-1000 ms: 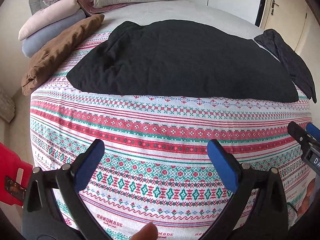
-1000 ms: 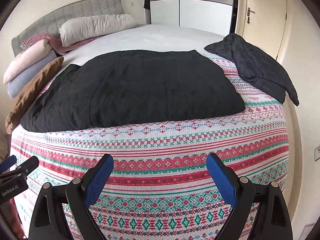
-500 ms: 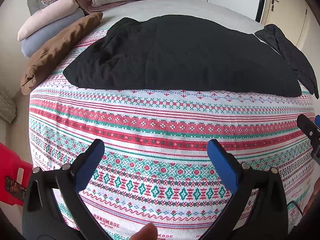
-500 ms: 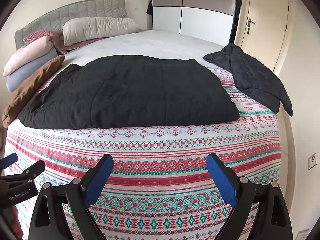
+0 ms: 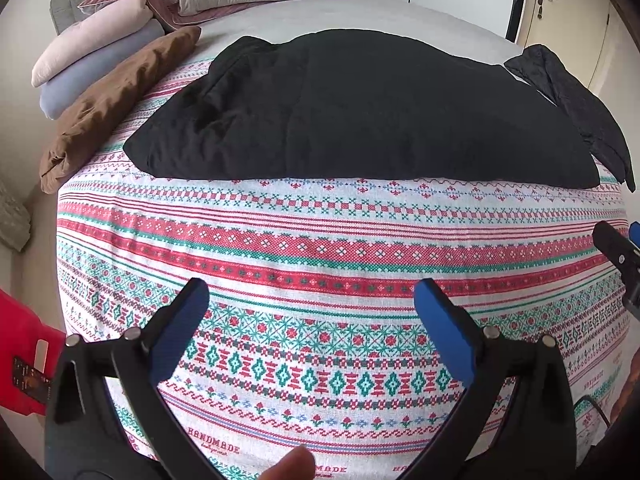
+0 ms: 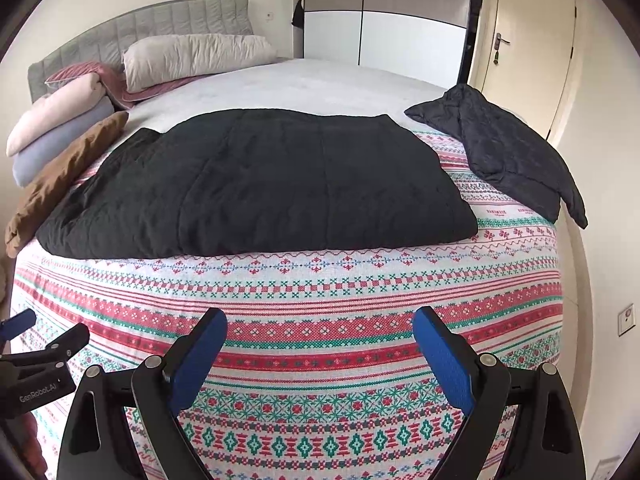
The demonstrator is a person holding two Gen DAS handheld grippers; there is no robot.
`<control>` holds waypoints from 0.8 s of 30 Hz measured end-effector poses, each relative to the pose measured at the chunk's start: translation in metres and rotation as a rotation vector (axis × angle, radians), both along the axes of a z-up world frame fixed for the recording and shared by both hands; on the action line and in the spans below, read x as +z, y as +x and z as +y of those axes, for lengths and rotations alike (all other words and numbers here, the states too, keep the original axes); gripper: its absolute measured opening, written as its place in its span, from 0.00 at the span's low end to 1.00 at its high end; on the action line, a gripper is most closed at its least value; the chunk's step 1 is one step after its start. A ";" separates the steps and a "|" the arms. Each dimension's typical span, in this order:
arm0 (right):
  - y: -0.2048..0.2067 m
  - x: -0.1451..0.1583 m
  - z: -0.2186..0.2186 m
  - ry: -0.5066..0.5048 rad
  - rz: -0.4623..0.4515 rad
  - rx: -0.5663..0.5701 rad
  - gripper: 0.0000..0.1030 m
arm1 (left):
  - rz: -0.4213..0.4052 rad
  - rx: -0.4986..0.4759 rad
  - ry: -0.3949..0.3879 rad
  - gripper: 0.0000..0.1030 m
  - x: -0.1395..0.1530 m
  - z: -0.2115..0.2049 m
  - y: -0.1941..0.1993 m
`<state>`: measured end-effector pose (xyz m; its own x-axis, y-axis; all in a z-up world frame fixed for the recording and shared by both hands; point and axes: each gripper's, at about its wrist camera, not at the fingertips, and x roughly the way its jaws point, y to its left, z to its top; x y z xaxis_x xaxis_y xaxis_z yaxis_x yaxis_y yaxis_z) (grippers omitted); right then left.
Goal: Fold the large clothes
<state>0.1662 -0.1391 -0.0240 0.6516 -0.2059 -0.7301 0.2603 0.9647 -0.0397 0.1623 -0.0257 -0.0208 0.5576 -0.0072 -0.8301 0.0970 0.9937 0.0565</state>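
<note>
A large black quilted garment [image 5: 360,112] [image 6: 256,184] lies folded flat across the middle of the bed on a patterned red, green and white bedspread [image 5: 320,248] [image 6: 320,320]. My left gripper [image 5: 312,300] is open over the bedspread, short of the garment's near edge. My right gripper [image 6: 320,328] is also open, with nothing between its blue pads, and hangs near the bed's foot. A second dark quilted garment [image 6: 504,152] [image 5: 576,108] lies at the bed's right edge. The right gripper's tip [image 5: 618,248] shows at the left wrist view's right rim.
Folded brown [image 5: 112,100], lilac and pink blankets [image 6: 52,124] line the bed's left side. Pillows [image 6: 192,60] rest against a grey headboard. A wardrobe [image 6: 384,20] and a door [image 6: 528,60] stand beyond. A red item [image 5: 24,360] is at lower left.
Both grippers have drawn back and tilted up, so the black garment sits farther off and more of the room shows. Both stay open; nothing was picked up.
</note>
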 end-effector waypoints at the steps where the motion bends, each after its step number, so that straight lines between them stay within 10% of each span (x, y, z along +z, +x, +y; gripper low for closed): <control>1: -0.001 0.001 0.000 -0.009 -0.004 0.000 0.92 | -0.001 0.000 0.001 0.99 0.000 0.000 0.000; 24: -0.004 -0.001 0.001 0.030 -0.020 0.018 0.92 | -0.026 -0.007 -0.029 0.99 0.011 -0.009 -0.010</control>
<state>0.1626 -0.1383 -0.0254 0.6696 -0.1723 -0.7224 0.2431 0.9700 -0.0061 0.1523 -0.0348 -0.0093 0.5789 -0.0348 -0.8147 0.1030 0.9942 0.0307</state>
